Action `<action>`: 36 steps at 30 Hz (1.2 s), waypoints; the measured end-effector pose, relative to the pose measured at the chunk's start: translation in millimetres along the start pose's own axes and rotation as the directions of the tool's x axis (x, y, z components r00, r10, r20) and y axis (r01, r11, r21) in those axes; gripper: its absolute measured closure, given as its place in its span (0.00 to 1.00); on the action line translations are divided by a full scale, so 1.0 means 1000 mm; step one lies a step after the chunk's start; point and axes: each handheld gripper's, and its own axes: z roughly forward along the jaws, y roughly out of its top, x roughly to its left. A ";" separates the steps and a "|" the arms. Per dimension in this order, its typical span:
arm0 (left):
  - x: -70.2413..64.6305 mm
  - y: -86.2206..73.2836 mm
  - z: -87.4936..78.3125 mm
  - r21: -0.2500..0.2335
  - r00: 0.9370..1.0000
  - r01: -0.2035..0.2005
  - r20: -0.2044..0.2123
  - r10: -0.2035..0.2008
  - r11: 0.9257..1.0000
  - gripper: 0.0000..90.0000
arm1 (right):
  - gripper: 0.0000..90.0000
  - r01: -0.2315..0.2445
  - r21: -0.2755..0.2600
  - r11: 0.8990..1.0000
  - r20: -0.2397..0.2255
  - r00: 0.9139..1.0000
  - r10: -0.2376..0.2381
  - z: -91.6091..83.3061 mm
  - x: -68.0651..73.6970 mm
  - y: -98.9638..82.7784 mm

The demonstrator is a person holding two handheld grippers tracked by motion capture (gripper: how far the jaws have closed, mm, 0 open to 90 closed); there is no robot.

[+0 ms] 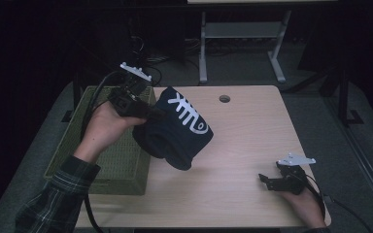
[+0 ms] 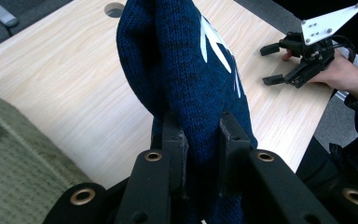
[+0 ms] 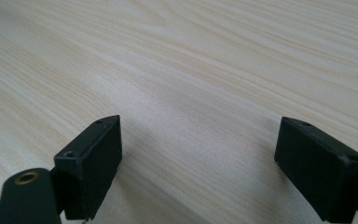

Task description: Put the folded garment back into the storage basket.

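Overhead, green basket (image 1: 121, 160) beside beanie (image 1: 175, 131).

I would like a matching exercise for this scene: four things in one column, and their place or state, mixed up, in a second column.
Things:
1. left gripper
2. right gripper
3. green basket
4. round hole

Place or state:
A. in the table top, near its far edge
B. open, low over bare wood
C. at the table's left side
D. shut on the blue knitted hat

Pairs: 1-D, 2-B, 3-C, 4-A
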 end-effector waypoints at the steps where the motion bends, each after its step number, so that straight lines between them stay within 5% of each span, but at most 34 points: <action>1: 0.001 0.000 -0.003 -0.003 1.000 0.003 -0.002 -0.003 1.000 0.85 | 0.16 0.000 0.000 1.000 0.000 1.000 0.000 0.000 0.000 0.000; 21: 0.025 -0.014 -0.084 -0.040 0.991 0.077 -0.106 -0.080 0.996 0.85 | 0.16 -0.005 0.000 1.000 0.005 1.000 0.005 0.000 0.000 0.000; 36: 0.053 -0.050 -0.107 -0.080 0.962 0.168 -0.205 -0.181 0.982 0.85 | 0.16 -0.008 0.000 1.000 0.008 1.000 0.008 0.000 0.000 0.000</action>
